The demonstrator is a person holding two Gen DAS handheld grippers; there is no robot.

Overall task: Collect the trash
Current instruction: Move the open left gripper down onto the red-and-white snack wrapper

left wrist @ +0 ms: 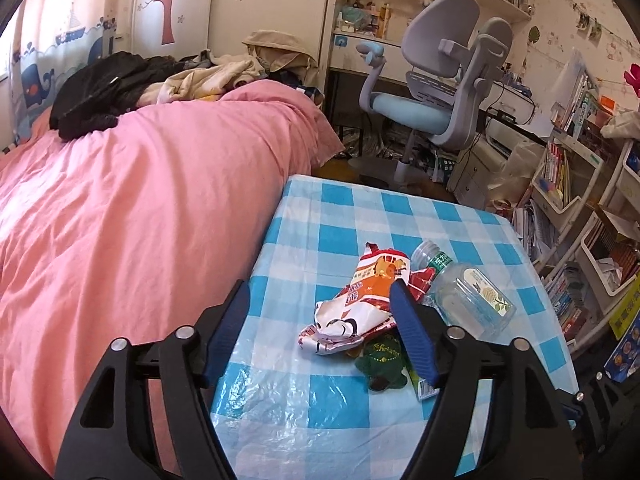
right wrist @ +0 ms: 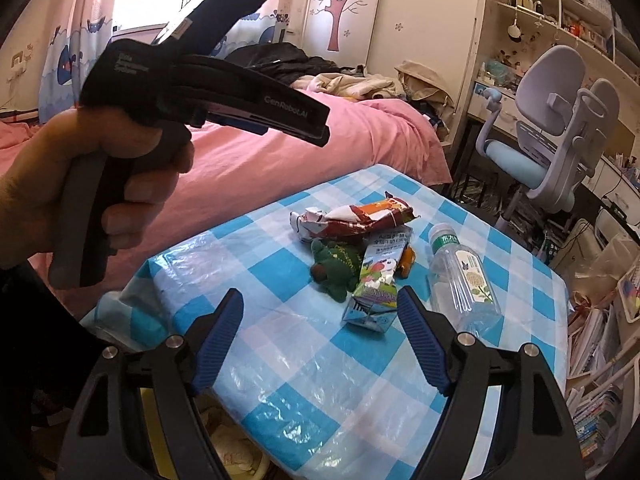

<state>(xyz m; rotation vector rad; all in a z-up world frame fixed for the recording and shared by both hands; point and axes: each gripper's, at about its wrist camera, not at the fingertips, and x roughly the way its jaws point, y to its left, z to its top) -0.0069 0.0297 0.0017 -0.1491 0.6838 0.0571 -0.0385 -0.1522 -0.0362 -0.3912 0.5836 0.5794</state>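
Both pairs of fingers stand wide apart, gripping nothing. The left gripper [left wrist: 320, 292] hovers above the counter [left wrist: 340, 208] edge, its right finger [left wrist: 412, 332] in front of the wrapper [left wrist: 360, 300]. The right gripper [right wrist: 320, 296] points at the carton [right wrist: 380, 280]. Wrapper, carton, bottle [right wrist: 460, 276] and a green toy [right wrist: 336, 264] lie clustered on the counter, beside the pink bed [left wrist: 140, 200].
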